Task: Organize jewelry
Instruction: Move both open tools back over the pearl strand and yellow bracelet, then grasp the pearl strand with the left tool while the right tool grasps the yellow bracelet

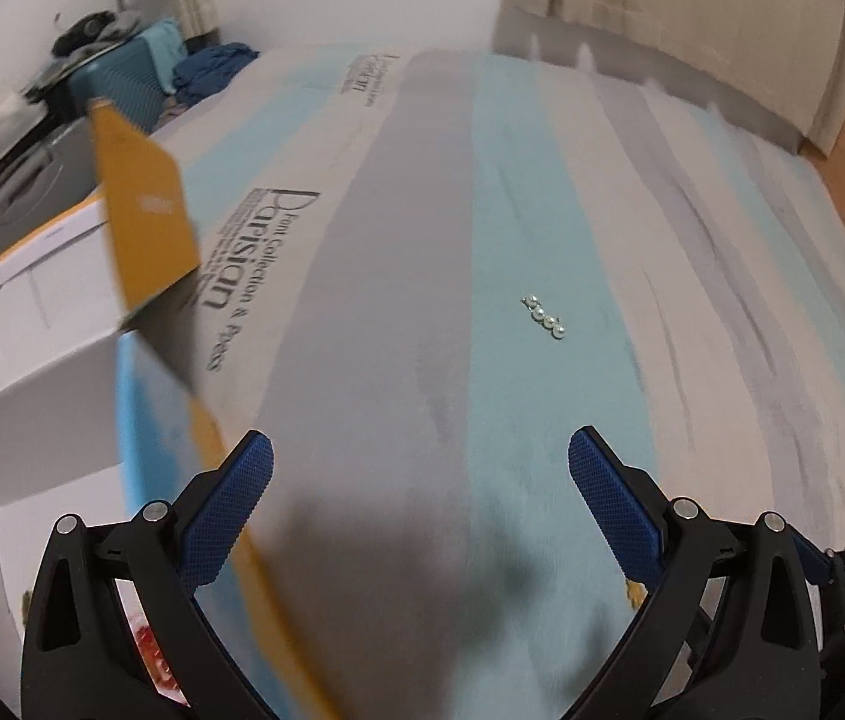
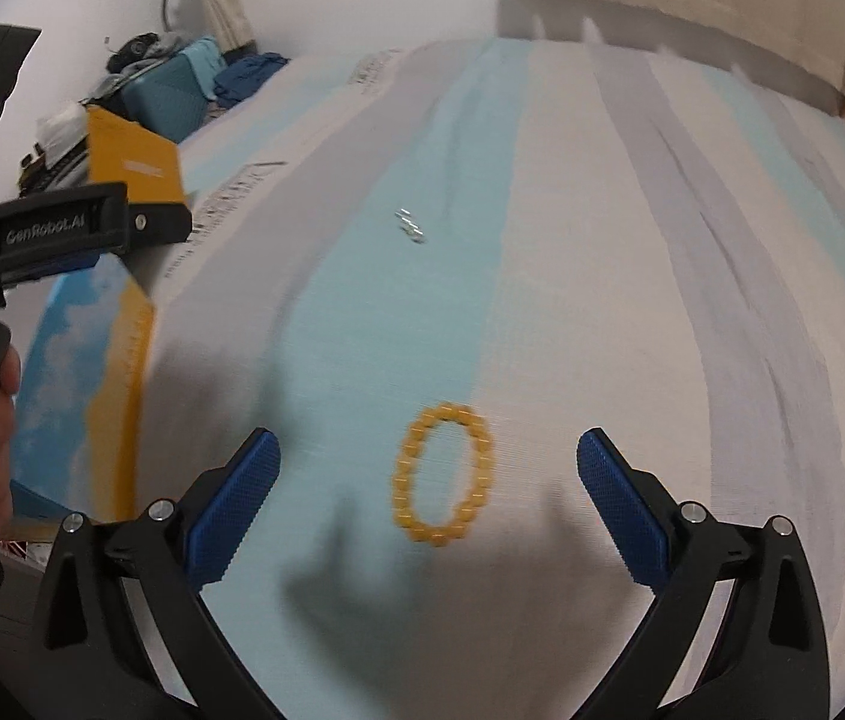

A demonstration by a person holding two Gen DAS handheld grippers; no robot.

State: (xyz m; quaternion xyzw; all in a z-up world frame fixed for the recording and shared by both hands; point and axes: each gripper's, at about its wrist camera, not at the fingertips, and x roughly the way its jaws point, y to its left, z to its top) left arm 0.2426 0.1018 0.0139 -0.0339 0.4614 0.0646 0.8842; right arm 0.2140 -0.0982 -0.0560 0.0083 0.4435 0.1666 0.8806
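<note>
Both of your grippers stood wide with nothing between their blue pads: your left gripper (image 1: pixel 420 465) hung over the striped bedspread (image 1: pixel 692 276), the pearl piece (image 1: pixel 544 316) lying well ahead of it, while your right gripper (image 2: pixel 428 465) framed the orange bead bracelet (image 2: pixel 442 473) resting flat on the cloth, near the yellow box (image 2: pixel 122 360) at your left
</note>
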